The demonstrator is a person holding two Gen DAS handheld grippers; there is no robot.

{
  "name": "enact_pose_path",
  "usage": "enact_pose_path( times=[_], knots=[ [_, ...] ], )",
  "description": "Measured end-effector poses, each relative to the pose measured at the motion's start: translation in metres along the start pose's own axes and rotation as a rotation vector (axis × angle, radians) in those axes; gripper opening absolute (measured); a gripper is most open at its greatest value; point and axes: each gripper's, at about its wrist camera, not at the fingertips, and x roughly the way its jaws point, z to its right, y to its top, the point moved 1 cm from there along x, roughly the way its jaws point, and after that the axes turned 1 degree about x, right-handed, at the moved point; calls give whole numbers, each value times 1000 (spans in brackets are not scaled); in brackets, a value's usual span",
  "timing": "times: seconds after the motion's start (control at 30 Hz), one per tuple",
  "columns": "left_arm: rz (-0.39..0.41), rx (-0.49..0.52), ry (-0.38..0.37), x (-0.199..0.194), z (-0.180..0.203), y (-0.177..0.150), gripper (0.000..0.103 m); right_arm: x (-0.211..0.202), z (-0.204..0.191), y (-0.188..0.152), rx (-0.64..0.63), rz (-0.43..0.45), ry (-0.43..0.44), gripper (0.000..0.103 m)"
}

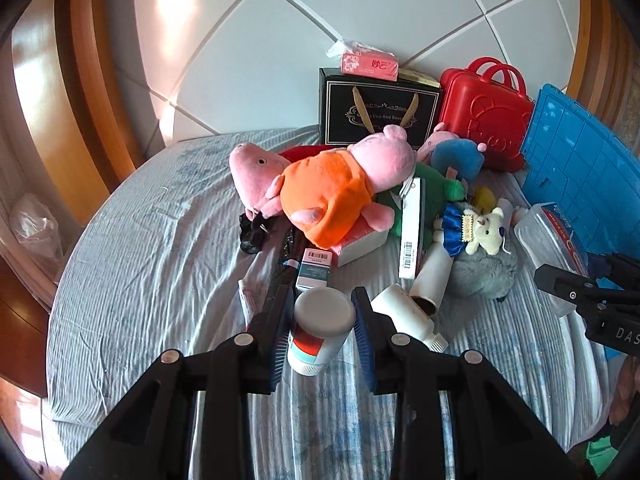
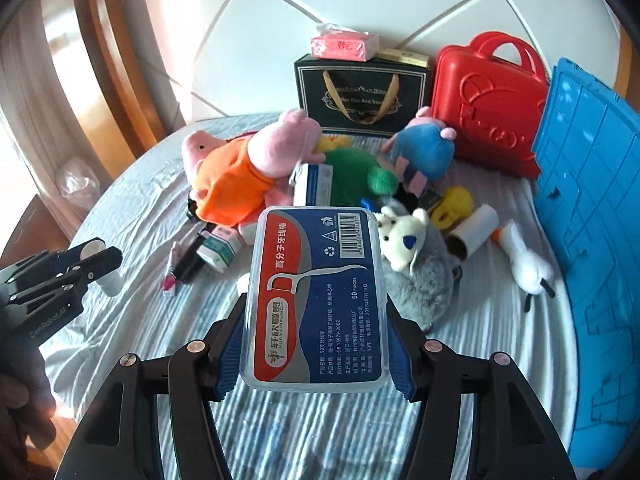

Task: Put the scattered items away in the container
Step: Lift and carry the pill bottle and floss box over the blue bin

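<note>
Both grippers pinch, above striped bedsheet [image 1: 140, 280]: left gripper [image 1: 322, 312] white pill bottle [image 1: 320, 330], right gripper [image 2: 316, 344] clear plastic floss-pick box [image 2: 316, 300].

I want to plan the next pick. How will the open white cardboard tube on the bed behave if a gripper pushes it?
The cardboard tube lies on its side, so it would probably roll. It is hollow, so likely light and easy to crush. The wrinkled bedsheet may slow it.

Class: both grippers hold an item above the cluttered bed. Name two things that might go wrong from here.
1. The round white-capped bottle sits between flat blue fingers of the left gripper; it may slip.
2. The clear rectangular floss-pick box is clamped low in the right gripper; it might tip forward.
</note>
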Motion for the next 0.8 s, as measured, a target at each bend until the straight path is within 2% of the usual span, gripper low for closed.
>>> enact_pose_path(
  times=[0.37,0.8],
  knots=[
    [70,-34,66,-58,5,43,30,-63,-9,36,-50,71,68,59],
    [153,-54,126,-116,25,82,30,-128,11,63,-94,152,127,59]
  ],
)
